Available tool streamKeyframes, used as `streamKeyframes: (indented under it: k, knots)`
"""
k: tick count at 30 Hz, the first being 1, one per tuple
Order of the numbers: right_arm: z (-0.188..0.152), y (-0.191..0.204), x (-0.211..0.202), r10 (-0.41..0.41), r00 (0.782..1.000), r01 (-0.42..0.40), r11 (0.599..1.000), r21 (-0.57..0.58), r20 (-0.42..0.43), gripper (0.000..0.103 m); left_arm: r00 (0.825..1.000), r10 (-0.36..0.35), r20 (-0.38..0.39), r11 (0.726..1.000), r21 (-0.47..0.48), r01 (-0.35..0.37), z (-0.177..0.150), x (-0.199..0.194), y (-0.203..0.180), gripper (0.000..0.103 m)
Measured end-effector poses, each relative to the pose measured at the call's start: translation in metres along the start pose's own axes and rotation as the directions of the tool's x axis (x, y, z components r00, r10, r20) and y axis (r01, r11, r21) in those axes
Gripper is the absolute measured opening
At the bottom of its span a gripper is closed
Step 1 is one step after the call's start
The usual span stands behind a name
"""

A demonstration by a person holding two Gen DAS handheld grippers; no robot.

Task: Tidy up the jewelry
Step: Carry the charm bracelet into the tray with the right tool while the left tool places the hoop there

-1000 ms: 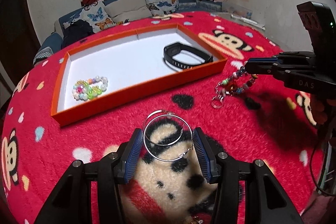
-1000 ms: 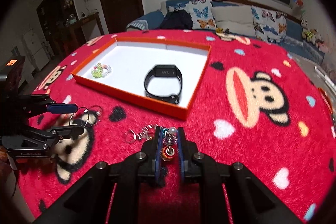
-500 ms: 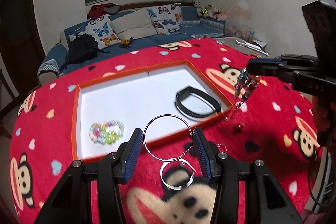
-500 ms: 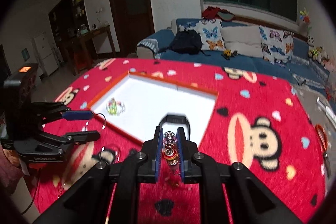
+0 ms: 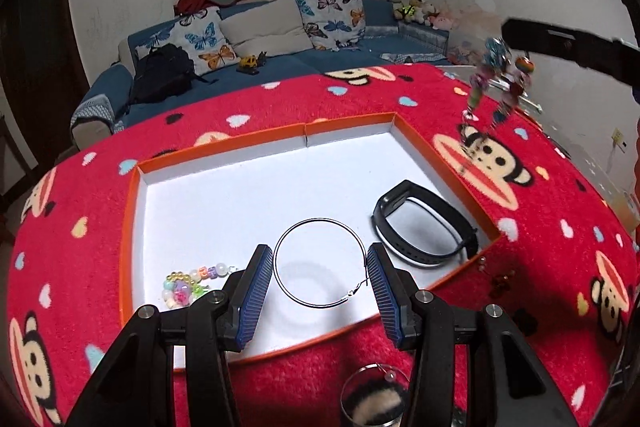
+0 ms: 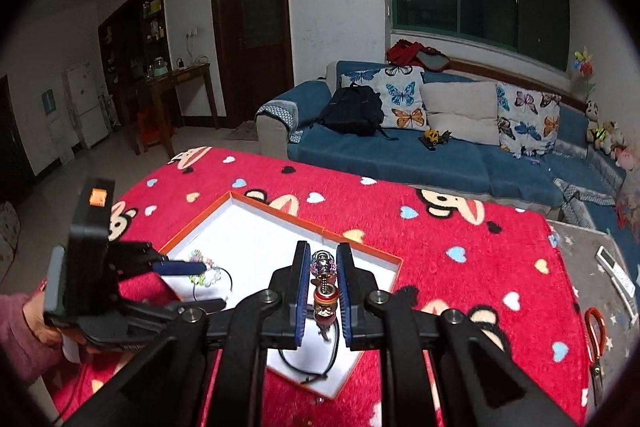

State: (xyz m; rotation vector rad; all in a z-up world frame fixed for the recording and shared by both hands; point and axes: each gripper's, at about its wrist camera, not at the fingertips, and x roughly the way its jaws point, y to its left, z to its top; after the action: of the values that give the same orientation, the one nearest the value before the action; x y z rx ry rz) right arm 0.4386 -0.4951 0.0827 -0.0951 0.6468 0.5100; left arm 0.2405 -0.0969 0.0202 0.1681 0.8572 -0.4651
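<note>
My left gripper (image 5: 320,267) is shut on a large silver hoop earring (image 5: 320,219), held above the white floor of the orange tray (image 5: 344,121). In the tray lie a black wristband (image 5: 440,203) and a pastel bead bracelet (image 5: 188,281). A second hoop (image 5: 362,370) lies on the red cloth under the gripper. My right gripper (image 6: 323,275) is shut on a beaded charm chain (image 6: 324,283). The charm chain (image 5: 496,75) dangles in the air past the tray's far right corner. The left gripper (image 6: 204,285) shows at the tray's near left.
The table wears a red monkey-print cloth (image 5: 280,95). Small dark charms (image 5: 500,279) lie on it right of the tray. Red scissors (image 6: 594,327) and a remote (image 6: 612,263) sit at the far right edge. A hand in a pink sleeve (image 6: 24,323) holds the left gripper. A blue sofa stands behind.
Both grippers rose and moved toward the tray. The held hoop went from above the cloth to above the tray floor, leaving the second hoop behind. The bead chain lifted off the cloth.
</note>
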Motion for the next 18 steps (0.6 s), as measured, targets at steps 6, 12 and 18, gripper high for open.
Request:
streamKeyframes:
  k: [6, 12, 18]
  knots:
    - [0.000, -0.009, 0.029, -0.002, 0.999, 0.002, 1.000, 0.009, -0.035, 0.015, 0.999, 0.000, -0.042, 1.000, -0.007, -0.001, -0.003, 0.027, 0.002, 0.052]
    - [-0.009, -0.019, 0.061, 0.006, 0.996, -0.002, 0.999, 0.044, -0.090, 0.015, 0.998, 0.004, -0.065, 1.000, 0.007, -0.004, -0.007, 0.041, -0.001, 0.052]
    - [-0.025, -0.027, 0.084, 0.001, 0.990, 0.011, 0.996, 0.084, -0.144, 0.015, 0.996, 0.007, -0.085, 1.000, 0.018, -0.006, -0.009, 0.051, -0.004, 0.052]
